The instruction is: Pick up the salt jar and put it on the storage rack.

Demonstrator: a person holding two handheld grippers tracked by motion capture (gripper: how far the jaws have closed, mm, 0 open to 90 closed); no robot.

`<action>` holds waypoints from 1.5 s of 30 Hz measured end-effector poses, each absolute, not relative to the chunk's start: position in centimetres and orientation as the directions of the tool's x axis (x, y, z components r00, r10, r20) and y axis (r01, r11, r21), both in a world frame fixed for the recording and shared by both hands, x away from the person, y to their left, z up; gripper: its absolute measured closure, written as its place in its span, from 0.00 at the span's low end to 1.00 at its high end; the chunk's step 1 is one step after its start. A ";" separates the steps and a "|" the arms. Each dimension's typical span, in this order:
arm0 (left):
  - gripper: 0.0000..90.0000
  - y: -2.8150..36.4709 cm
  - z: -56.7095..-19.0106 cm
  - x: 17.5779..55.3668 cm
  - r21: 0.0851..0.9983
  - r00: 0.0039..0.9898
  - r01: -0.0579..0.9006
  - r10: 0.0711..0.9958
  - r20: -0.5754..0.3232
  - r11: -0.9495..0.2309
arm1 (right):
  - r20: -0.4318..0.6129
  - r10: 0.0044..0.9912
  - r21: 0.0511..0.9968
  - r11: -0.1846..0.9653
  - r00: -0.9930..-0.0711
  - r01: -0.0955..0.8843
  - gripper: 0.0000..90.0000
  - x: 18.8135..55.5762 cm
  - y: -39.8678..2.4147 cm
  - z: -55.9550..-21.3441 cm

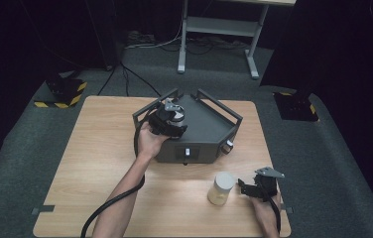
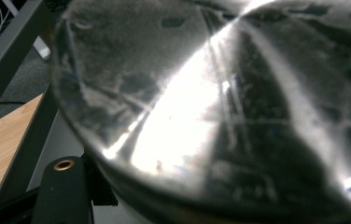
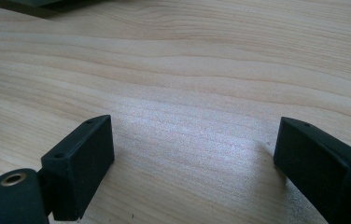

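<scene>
Holding position over the dark grey framed machine [image 1: 202,130] at the far middle of the wooden table [image 1: 100,163], the left gripper [image 1: 170,118] sits on its top deck. Its own view looks close onto a shiny, curved, reflective surface [image 2: 220,107], probably a glass or polished metal vessel; whether the jaws are closed on it cannot be told. The right gripper [image 1: 254,187] rests low at the near right of the table, jaws wide apart with bare wood between them, just beside a white-capped pale jar [image 1: 220,188] that stands upright and free. Likely hazards: the smooth curved surface could slip from a weak or off-centre grip; the machine's side rails [image 2: 10,56] could snag the left gripper; a careless right-hand move could topple the jar.
</scene>
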State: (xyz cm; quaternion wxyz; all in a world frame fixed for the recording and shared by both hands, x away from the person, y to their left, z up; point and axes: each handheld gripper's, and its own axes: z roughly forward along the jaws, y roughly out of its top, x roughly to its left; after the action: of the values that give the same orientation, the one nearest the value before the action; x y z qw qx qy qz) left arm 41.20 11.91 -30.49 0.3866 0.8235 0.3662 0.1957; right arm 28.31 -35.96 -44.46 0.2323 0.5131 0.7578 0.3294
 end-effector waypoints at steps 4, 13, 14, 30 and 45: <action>0.34 11.9 -30.7 41.4 0.779 0.656 0.454 0.754 0.035 -0.431 | -0.014 0.931 0.738 0.257 -0.366 0.625 0.13 28.3 -36.0 -44.5; 0.34 12.1 -31.3 41.6 0.787 0.653 0.464 0.758 0.007 -0.407 | -0.014 0.931 0.737 0.257 -0.366 0.625 0.13 28.3 -36.0 -44.5; 0.34 12.3 -31.3 41.8 0.785 0.652 0.471 0.758 -0.003 -0.402 | -0.014 0.930 0.737 0.257 -0.366 0.625 0.13 28.3 -36.0 -44.5; 0.34 12.6 -31.4 42.1 0.783 0.649 0.490 0.760 -0.034 -0.383 | -0.014 0.930 0.737 0.257 -0.366 0.625 0.13 28.3 -36.0 -44.5; 0.24 12.9 -31.6 42.1 0.794 0.648 0.489 0.760 -0.053 -0.362 | -0.014 0.930 0.737 0.257 -0.366 0.625 0.13 28.3 -36.0 -44.5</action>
State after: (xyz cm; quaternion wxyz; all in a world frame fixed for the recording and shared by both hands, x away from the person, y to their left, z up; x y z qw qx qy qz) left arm 42.11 12.91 -31.57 0.4124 0.8087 0.3861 0.1640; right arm 28.32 -35.95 -44.46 0.2321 0.5129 0.7581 0.3293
